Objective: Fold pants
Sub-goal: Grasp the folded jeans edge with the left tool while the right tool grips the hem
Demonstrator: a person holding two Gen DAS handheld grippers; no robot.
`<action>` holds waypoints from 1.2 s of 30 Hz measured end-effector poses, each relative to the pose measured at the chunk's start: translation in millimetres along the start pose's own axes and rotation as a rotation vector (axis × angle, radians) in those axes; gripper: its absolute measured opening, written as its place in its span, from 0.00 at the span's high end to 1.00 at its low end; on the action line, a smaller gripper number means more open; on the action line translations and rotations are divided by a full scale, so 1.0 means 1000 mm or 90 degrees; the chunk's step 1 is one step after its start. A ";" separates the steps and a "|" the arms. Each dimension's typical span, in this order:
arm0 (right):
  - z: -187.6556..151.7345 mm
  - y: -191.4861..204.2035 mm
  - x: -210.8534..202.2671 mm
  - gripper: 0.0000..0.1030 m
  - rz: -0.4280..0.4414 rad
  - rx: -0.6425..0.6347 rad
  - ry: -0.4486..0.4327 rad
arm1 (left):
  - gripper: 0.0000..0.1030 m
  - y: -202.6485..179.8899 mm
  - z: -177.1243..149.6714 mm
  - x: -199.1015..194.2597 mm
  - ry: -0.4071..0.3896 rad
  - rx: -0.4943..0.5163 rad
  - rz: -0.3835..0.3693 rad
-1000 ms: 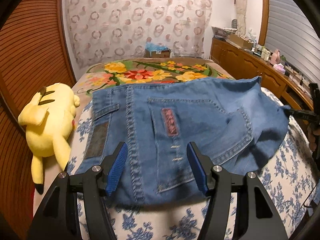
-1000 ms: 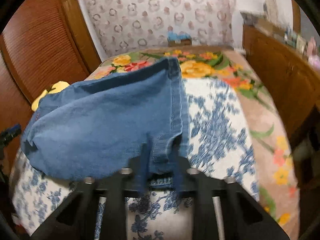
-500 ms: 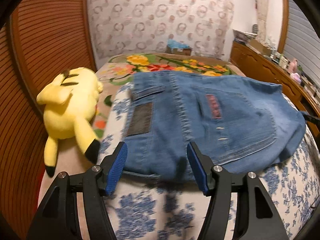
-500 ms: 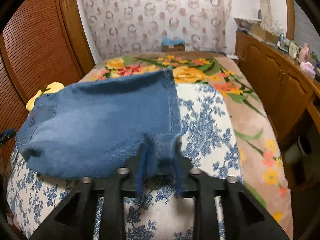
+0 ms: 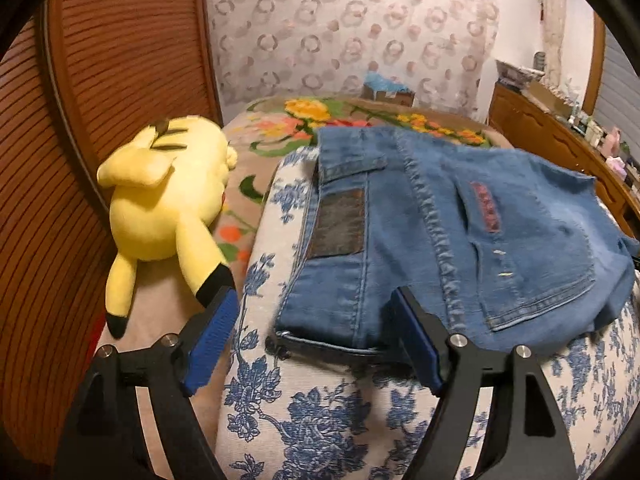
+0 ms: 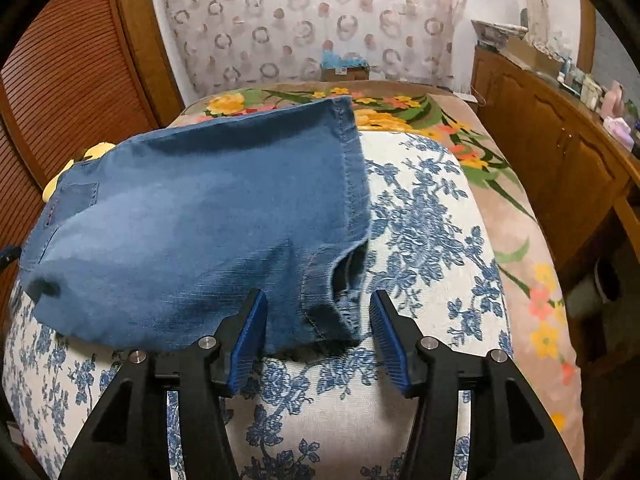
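The pants [image 5: 460, 232] are lying folded into a compact bundle at frame centre on the blue-floral cushion [image 5: 320, 412], so folding is judged nearly complete. The left gripper [image 5: 316, 344] and right gripper [image 6: 318, 332] are both standing wide open, holding nothing. A yellow plush [image 5: 168, 192] is occupying the left; wooden cabinets [image 6: 552, 148] are lining the right.

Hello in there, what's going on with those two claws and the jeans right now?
Left gripper open, empty. Right gripper open, empty. Folded blue denim pants flat on blue-flowered white cover. Yellow plush toy beside, clear.
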State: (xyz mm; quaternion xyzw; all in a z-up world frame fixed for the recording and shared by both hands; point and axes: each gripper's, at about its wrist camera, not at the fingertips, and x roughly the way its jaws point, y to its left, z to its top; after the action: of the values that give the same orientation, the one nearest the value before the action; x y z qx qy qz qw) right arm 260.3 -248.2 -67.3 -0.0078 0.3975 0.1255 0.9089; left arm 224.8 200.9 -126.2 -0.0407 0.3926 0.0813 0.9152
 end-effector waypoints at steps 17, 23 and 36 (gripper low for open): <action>-0.008 0.004 -0.005 0.88 0.064 -0.048 -0.015 | 0.72 -0.006 0.000 0.015 0.038 0.014 -0.019; -0.013 0.002 -0.023 0.90 0.073 -0.047 -0.050 | 0.94 -0.012 0.003 0.004 0.030 0.029 0.002; -0.053 -0.010 -0.096 0.90 0.051 -0.053 -0.133 | 0.96 -0.020 -0.005 -0.086 -0.076 0.044 -0.001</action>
State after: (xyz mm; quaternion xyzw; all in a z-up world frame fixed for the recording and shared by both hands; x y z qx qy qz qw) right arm 162.3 -285.4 -34.6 -0.0170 0.2947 0.1781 0.9387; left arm 167.1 170.2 -67.0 -0.0048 0.3398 0.0690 0.9380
